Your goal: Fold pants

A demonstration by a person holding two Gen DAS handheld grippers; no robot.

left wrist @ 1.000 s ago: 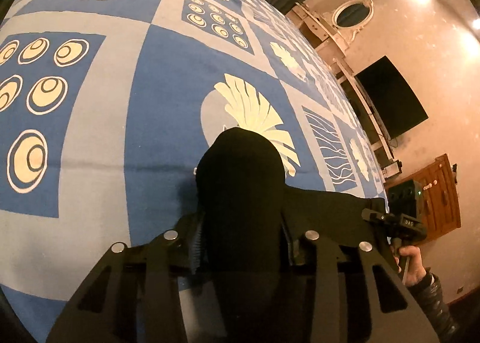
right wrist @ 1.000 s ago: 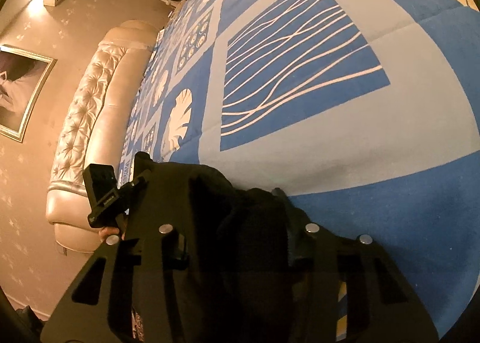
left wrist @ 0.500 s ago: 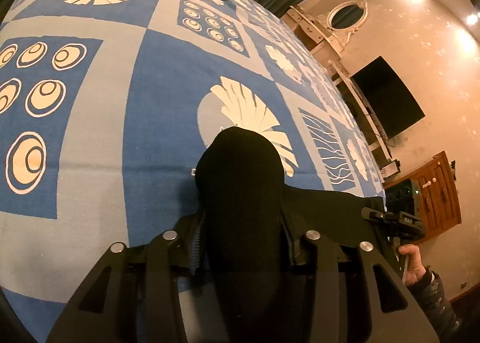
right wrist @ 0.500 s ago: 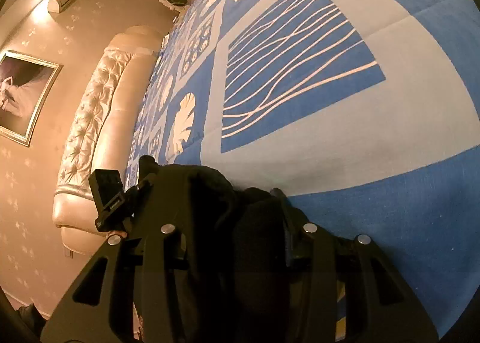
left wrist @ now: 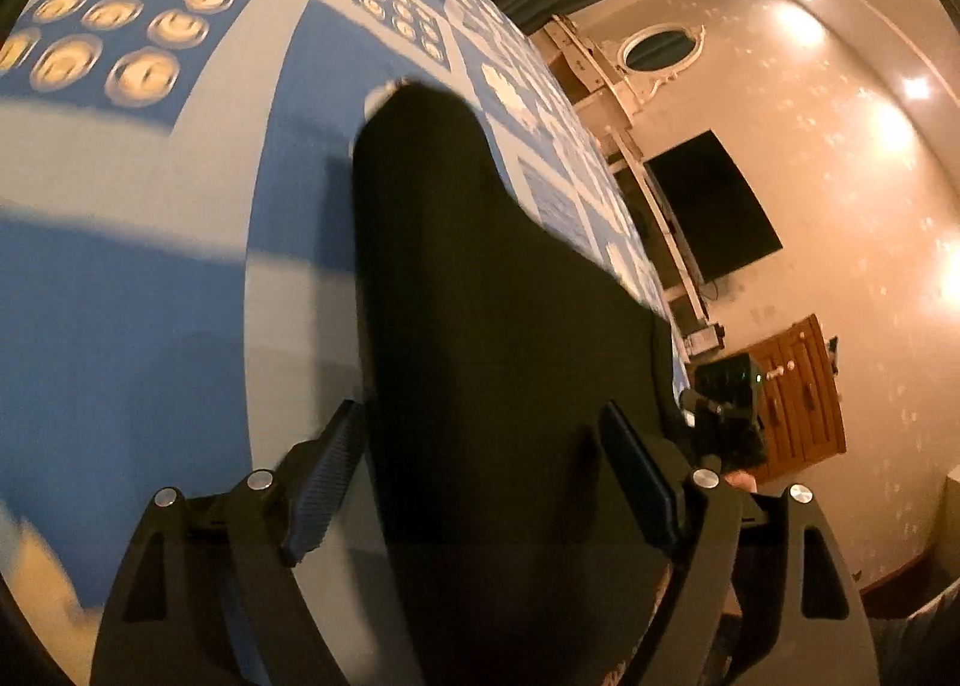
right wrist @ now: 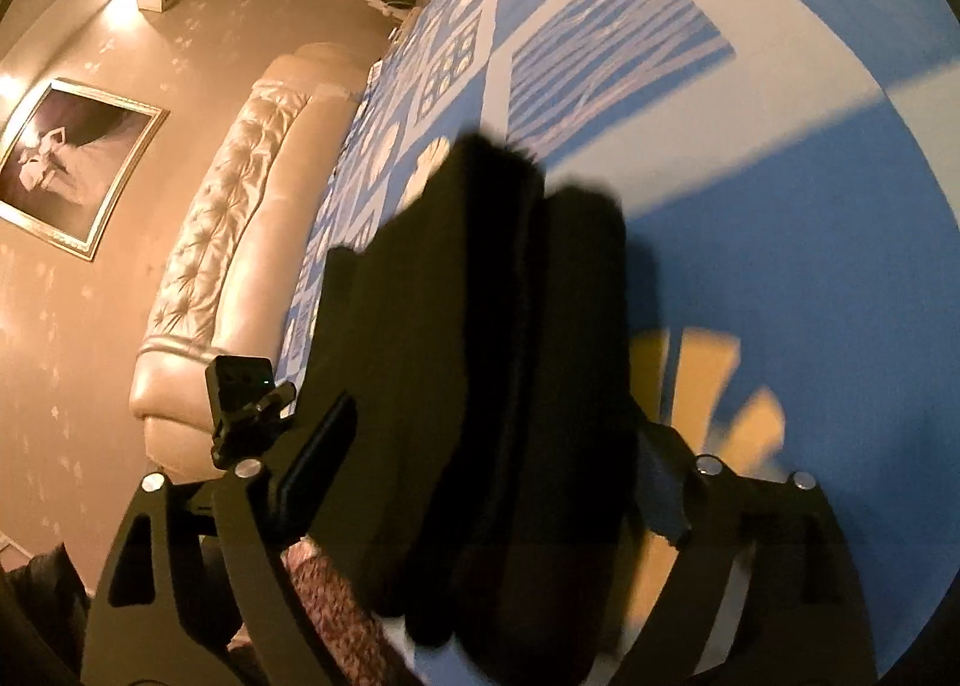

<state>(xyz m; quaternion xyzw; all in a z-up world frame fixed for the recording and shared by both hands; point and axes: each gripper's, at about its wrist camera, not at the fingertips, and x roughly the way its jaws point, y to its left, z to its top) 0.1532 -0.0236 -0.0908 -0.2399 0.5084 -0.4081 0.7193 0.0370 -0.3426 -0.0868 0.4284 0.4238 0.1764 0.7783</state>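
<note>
The black pants (left wrist: 480,326) lie bunched in a dark, thick fold on the blue patterned bedspread (left wrist: 180,266), away from its edges as far as the blur allows. The left gripper (left wrist: 486,482) now stands spread wide around the cloth, where a second ago it was pinched on it. The right gripper (right wrist: 498,482) has likewise opened wide, cloth lying between its fingers.

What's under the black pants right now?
Around the black pants, the blue patterned bedspread shows on all visible sides, so it likely continues beneath. The patch directly under the fabric is covered in both wrist views; anything lying there cannot be seen.
</note>
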